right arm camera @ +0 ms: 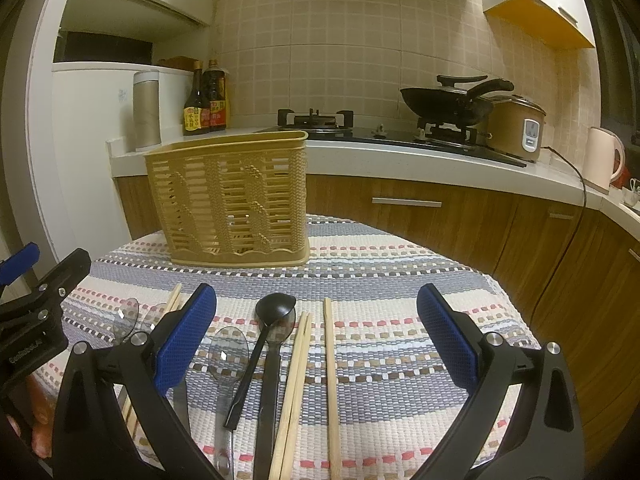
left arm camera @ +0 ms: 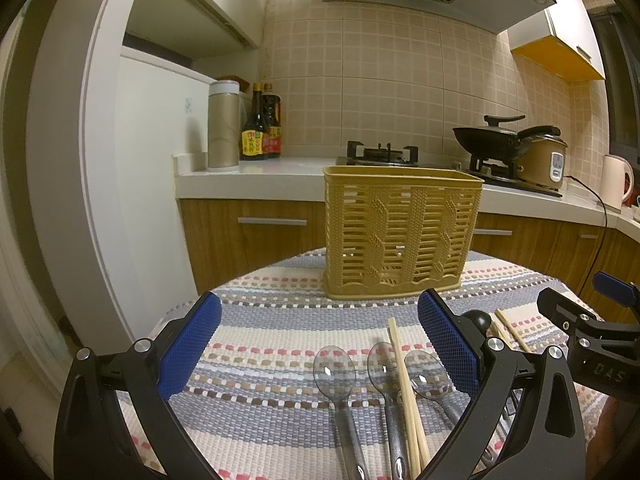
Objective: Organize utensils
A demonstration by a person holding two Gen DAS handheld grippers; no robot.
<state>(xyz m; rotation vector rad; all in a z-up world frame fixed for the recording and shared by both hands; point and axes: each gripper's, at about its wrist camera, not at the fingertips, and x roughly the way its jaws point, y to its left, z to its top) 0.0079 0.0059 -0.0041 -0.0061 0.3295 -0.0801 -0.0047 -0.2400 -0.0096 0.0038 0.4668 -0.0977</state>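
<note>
A tan slotted utensil basket (left arm camera: pixel 400 236) (right arm camera: pixel 232 200) stands upright at the far side of the striped table mat (left arm camera: pixel 280 336) (right arm camera: pixel 400 344). My left gripper (left arm camera: pixel 320 344) is open above the mat; three clear plastic spoons (left arm camera: pixel 334 368) and a pair of wooden chopsticks (left arm camera: pixel 404 384) lie between its fingers. My right gripper (right arm camera: pixel 316 344) is also open, with a black spoon (right arm camera: pixel 264 332), a clear spoon (right arm camera: pixel 226 354) and several chopsticks (right arm camera: pixel 298 384) lying flat between its fingers. Nothing is held. Each gripper shows at the edge of the other's view.
Behind the table runs a white counter (right arm camera: pixel 400 160) with wooden drawers, a gas stove (right arm camera: pixel 316 120), a black wok (right arm camera: pixel 444 102), a rice cooker (right arm camera: pixel 520 126), sauce bottles (left arm camera: pixel 260 128) and a kettle (right arm camera: pixel 602 160). A white fridge (left arm camera: pixel 152 160) stands at left.
</note>
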